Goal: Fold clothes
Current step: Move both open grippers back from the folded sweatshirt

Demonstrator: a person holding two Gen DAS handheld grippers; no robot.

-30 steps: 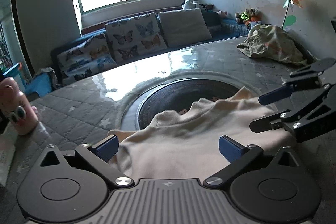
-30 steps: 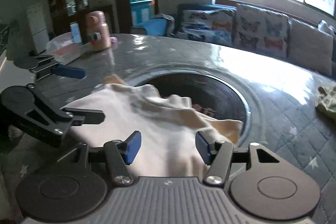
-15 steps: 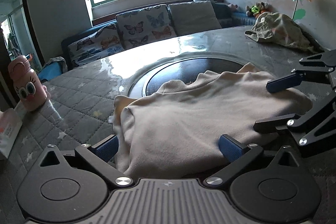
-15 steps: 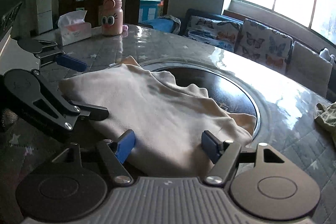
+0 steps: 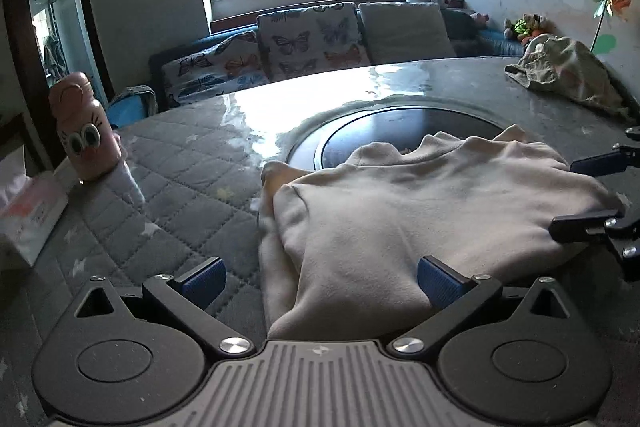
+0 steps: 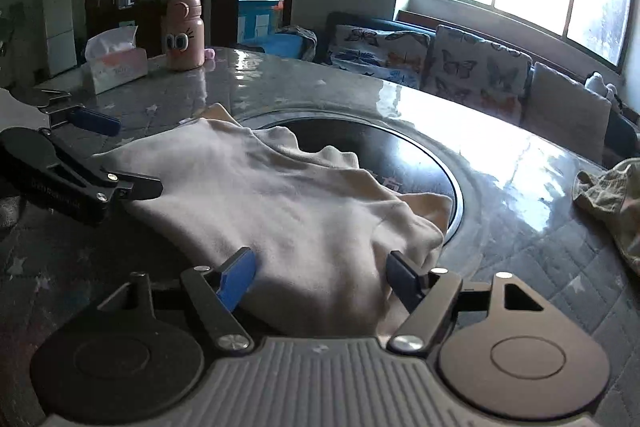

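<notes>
A cream top (image 5: 420,211) lies folded on the quilted grey table (image 5: 172,187), its far edge spilling over the rim of the dark round inset (image 5: 400,131) at the table's middle. In the left wrist view its long axis runs left to right across the near table edge, one folded end near the left gripper (image 5: 320,277) and the other by the right gripper (image 5: 592,193). The wavy neckline edge (image 5: 404,151) points away from the person toward the sofa (image 5: 312,43) under the window. A darker tan layer (image 5: 276,175) peeks out beneath the fold at the left end.

The left gripper is spread wide with nothing pinched; its right blue pad (image 5: 436,279) rests against the near hem of the top, while its left pad (image 5: 204,279) sits over bare quilt just beside the cloth. The right gripper (image 6: 320,277) is likewise released, its fingers straddling the near right end of the top, the cloth bulging between the pads without being clamped. In the right wrist view the left gripper (image 6: 112,155) shows at the far left, one finger lying on the cloth.

A pink bottle (image 5: 84,131) with cartoon eyes stands upright at the left of the table beside a tissue box (image 6: 116,63). A crumpled olive garment (image 5: 564,75) lies well apart at the far right
</notes>
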